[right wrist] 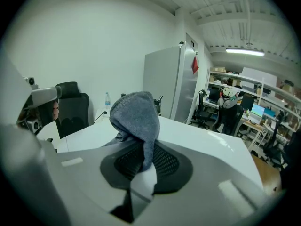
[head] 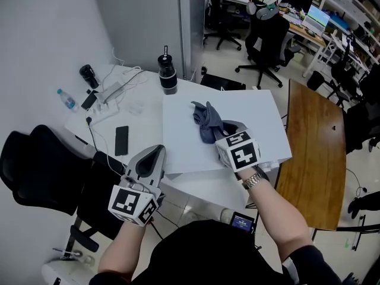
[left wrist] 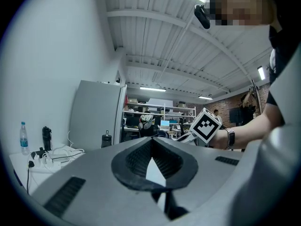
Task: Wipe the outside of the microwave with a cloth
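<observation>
The white microwave [head: 249,114] stands on the white desk, its flat top facing me. A grey cloth [head: 206,120] lies bunched on that top, and my right gripper [head: 219,126] is shut on its near end. In the right gripper view the cloth [right wrist: 136,117] rises in a fold out of the shut right gripper [right wrist: 143,157], with the microwave's top [right wrist: 202,135] beyond it. My left gripper [head: 155,152] is shut with nothing in it and points level, beside the microwave's front left corner. In the left gripper view, the left gripper [left wrist: 151,149] has its jaws pressed together.
On the desk left of the microwave are a black phone [head: 121,140], a power strip [head: 110,92] with cables, a water bottle [head: 67,100] and a black flask [head: 167,73]. A black chair [head: 41,171] stands at the left, a wooden table [head: 312,159] at the right.
</observation>
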### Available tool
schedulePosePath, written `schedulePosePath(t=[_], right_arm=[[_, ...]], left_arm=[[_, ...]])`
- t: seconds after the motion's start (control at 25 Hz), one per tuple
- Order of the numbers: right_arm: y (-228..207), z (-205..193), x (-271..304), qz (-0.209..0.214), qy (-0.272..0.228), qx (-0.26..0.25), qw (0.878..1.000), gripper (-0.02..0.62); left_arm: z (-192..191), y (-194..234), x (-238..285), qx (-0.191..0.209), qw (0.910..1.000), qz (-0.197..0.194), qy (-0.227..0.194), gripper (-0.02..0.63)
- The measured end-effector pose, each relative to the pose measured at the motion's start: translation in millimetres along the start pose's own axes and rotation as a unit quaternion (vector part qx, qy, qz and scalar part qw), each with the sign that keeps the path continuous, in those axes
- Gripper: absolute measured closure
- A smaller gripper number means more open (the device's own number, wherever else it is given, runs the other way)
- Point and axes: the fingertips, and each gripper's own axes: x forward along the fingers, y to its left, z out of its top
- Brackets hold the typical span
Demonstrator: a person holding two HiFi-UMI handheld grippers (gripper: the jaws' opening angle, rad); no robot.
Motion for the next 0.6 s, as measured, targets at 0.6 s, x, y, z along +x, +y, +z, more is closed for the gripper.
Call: schedulePosePath(t=[0.6], right_arm=[[-94, -36, -48, -0.019, -0.007, 0.023, 1.000, 0.548]], left_arm=[[5, -77, 43, 0.019, 0.9997, -0.003, 0.013, 0.600]])
